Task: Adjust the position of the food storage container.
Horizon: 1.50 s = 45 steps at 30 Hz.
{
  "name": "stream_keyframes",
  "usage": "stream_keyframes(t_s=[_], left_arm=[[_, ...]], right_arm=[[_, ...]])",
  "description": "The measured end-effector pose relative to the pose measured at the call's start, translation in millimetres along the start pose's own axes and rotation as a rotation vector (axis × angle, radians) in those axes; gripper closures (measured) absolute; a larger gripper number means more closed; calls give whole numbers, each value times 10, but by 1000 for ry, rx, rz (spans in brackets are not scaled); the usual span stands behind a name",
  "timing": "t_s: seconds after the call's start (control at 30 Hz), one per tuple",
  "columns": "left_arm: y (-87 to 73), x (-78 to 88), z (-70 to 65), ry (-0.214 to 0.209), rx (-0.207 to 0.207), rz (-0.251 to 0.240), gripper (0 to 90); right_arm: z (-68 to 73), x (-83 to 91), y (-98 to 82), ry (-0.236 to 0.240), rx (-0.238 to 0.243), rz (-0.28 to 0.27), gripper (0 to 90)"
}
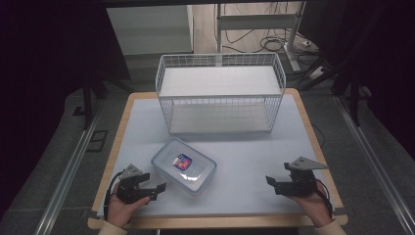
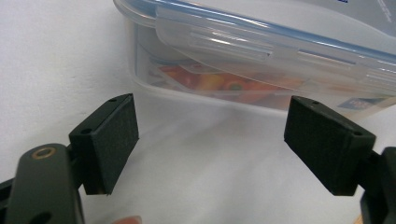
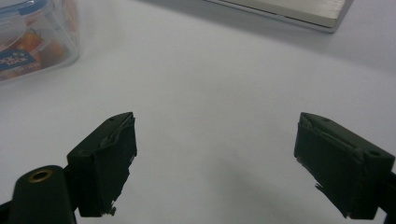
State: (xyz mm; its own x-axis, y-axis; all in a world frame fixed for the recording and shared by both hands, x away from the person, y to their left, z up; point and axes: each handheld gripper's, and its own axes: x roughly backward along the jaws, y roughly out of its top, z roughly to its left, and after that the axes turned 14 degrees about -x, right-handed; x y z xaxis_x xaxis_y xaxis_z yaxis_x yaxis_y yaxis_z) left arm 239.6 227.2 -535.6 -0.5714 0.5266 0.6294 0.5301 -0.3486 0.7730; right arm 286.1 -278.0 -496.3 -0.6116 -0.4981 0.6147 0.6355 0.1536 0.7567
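Both claws stand released, nothing between them. Clear lidded container (image 1: 184, 167) sits near-left on the table (image 1: 254, 161), just beside your left gripper (image 1: 157, 190); right gripper (image 1: 270, 184) well apart. Square the left jaws on its near wall before clamping.

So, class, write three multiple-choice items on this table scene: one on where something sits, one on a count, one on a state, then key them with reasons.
1. Where is the clear lidded container?
A. Inside the wire basket
B. On the table, in front of the wire basket
C. Held in the air

2. How many shelves does the wire basket have?
A. One
B. Two
C. Four

3. How do the left gripper jaws stand?
A. Open, nothing between them
B. Shut on the container
C. Shut on nothing

Key: B, the container rests on the white surface nearer the person; B, an upper and a lower white shelf show; A, the left gripper view shows bare table between the pads.
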Motion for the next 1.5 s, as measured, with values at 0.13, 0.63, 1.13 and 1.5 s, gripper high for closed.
stream_keyframes(t_s=[0.13, 0.63, 1.13, 1.5], left_arm=[[-4, -1, 23, 0, 7, -1, 176], [2, 196, -66, 2, -22, -35, 534], [134, 44, -471, -145, -127, -10, 892], [165, -103, -641, -196, -191, 41, 900]], right_arm=[[-30, -24, -14, 1, 3, 17, 138], [-53, -38, -31, -17, 5, 29, 141], [-96, -47, -50, -45, 5, 52, 150], [-93, -74, -63, -54, 1, 61, 152]])
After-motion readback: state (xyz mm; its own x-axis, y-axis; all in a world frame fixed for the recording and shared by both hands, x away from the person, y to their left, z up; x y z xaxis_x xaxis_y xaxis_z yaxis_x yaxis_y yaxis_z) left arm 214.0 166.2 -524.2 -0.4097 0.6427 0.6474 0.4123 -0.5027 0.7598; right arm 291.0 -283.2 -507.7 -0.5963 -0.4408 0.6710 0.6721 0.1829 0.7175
